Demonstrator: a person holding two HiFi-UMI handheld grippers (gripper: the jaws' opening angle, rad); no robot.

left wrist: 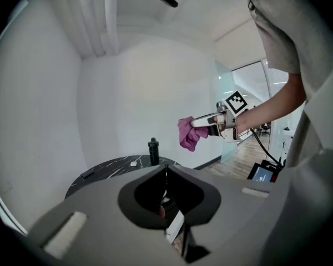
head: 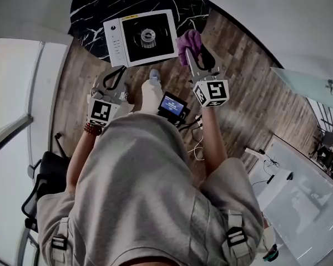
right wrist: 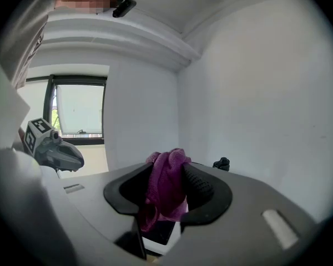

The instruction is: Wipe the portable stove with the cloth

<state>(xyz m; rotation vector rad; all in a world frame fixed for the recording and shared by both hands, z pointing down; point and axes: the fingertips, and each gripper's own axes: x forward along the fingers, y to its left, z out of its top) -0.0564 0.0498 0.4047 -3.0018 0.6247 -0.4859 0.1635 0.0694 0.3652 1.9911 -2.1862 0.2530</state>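
The portable stove (head: 140,37), a white frame with a black top and a round burner, sits on a round black marble table (head: 94,13). A purple cloth (head: 188,41) is bunched in my right gripper (head: 191,51), which is shut on it just past the stove's right edge. In the right gripper view the cloth (right wrist: 166,187) fills the gap between the jaws, with the stove's white edge (right wrist: 162,235) below. My left gripper (head: 122,71) hangs shut and empty by the stove's near-left corner. From the left gripper view, the cloth (left wrist: 187,133) hangs in the air to the right.
A small black bottle-like object (left wrist: 153,151) stands on the table's far side. Near the person's feet on the wooden floor lie a device with a lit screen (head: 172,105) and cables (head: 197,146). A black chair (head: 44,182) is at the left and a white desk (head: 299,193) at the right.
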